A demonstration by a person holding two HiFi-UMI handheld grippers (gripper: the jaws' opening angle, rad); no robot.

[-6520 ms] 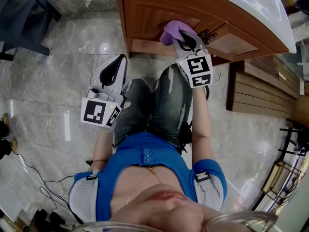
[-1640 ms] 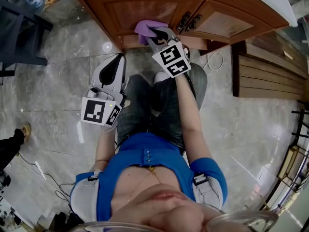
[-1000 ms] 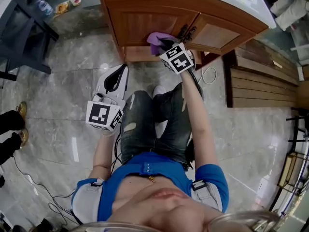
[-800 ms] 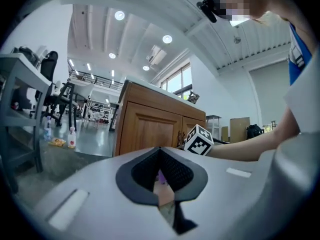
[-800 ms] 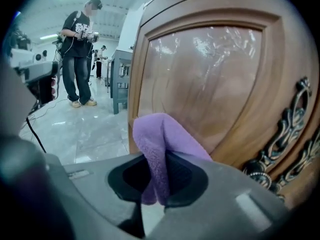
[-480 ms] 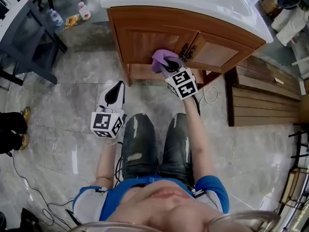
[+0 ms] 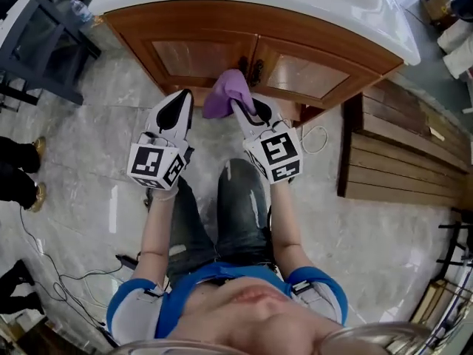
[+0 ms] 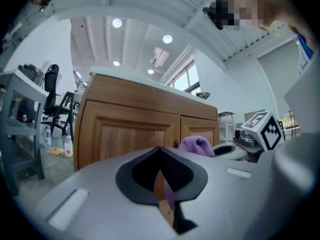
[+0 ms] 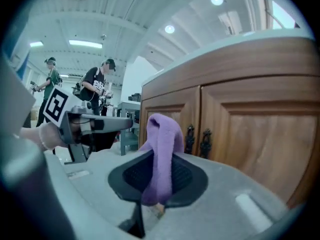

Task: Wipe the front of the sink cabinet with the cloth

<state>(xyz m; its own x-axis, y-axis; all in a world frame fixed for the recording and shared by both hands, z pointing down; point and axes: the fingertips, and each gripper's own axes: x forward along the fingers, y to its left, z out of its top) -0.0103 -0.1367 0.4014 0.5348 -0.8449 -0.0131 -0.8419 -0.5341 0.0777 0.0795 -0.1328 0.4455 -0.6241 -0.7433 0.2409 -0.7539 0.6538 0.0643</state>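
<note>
R gripper pinches purple cloth just off cabinet doors rn (L gripper closed, empty); prob more wiping left.

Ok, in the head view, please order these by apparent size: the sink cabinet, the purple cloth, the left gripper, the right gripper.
1. sink cabinet, clearly largest.
2. left gripper and right gripper: they look about equal, so I do not rank them.
3. purple cloth, smallest.
</note>
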